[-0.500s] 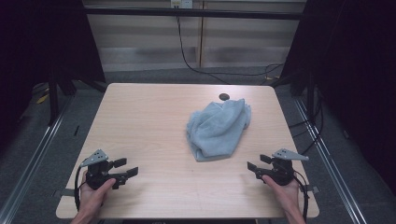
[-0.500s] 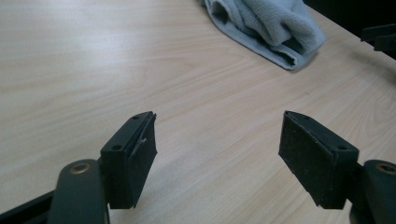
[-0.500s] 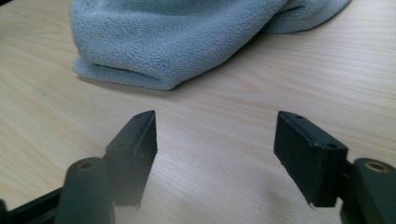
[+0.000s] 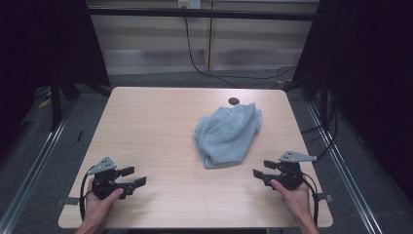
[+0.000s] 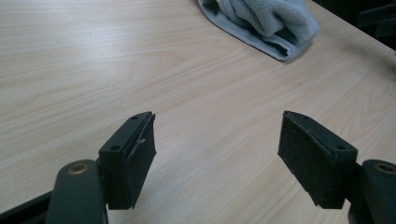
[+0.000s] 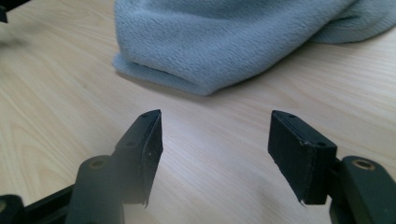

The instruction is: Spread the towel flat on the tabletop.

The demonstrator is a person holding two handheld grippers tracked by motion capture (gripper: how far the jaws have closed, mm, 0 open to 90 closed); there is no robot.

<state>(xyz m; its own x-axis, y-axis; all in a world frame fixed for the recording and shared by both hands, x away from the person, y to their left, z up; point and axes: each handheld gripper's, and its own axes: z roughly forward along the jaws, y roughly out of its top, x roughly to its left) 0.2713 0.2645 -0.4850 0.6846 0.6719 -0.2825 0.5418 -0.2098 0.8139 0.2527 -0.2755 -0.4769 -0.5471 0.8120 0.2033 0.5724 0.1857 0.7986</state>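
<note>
Both tools, left (image 4: 132,177) and right (image 4: 261,171), rest gaping and empty on the surface (image 4: 146,126); the crumpled grey towel (image 4: 228,135) probably needs reaching next.

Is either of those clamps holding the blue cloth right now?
No: the crumpled light-blue terry towel lies alone on the table, apart from both open hand-held grippers, left and right.

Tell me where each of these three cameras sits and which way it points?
High view: above the person's side, looking forward and down on the table; shows both hands, the left claw and right claw.
Left gripper view: rides the left claw, looking low across the table toward the towel; its open jaws show.
Right gripper view: rides the right claw, facing the towel close up; open jaws show.
Shared: all three see the grey towel.
</note>
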